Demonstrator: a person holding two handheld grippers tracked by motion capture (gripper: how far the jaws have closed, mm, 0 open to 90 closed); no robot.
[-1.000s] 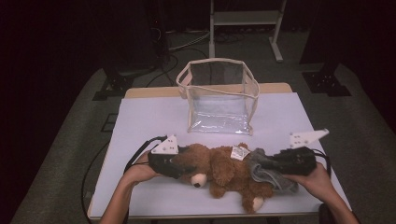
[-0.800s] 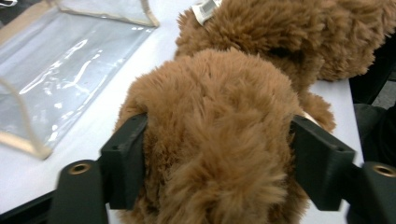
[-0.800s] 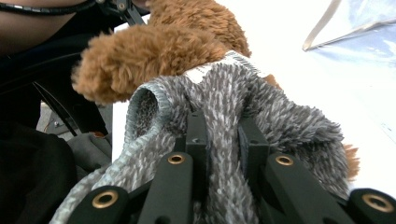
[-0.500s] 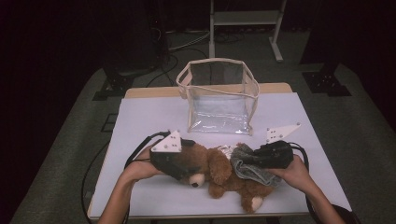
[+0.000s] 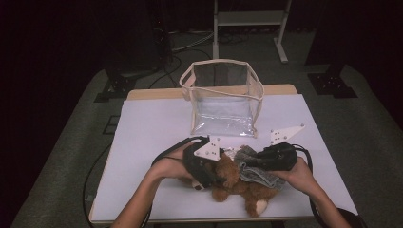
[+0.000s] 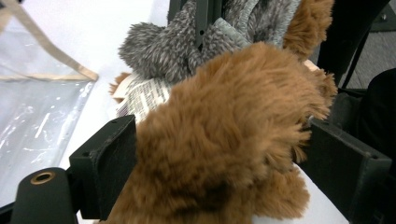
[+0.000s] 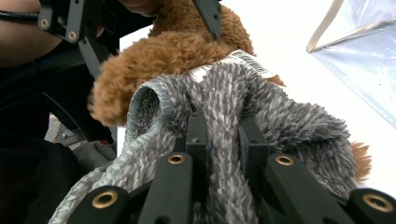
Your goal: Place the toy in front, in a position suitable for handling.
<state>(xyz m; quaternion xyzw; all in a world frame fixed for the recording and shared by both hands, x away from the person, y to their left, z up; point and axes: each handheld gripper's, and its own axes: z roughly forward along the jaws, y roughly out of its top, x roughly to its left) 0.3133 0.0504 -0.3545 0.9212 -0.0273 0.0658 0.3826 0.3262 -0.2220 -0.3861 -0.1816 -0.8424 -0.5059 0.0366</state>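
Both grippers at a teddy and a grey cloth, near edge of the white table.

The table (image 5: 142,142) carries a clear bag (image 5: 223,97) standing upright toward twelve o'clock, open at the top. At six o'clock from it lies the brown teddy (image 5: 237,185), on its side, one pale-soled foot pointing to five o'clock. A fuzzy grey cloth (image 5: 254,171) drapes over its upper body, and a printed tag (image 6: 140,95) pokes out from under the cloth. The left gripper (image 5: 206,166) sits at the teddy's nine o'clock side; its jaws have just been opening and now stand wide, with the brown fur between them, apparently not squeezed. The right gripper (image 7: 219,140), at three o'clock, is clamped nearly closed on a fold of the cloth.
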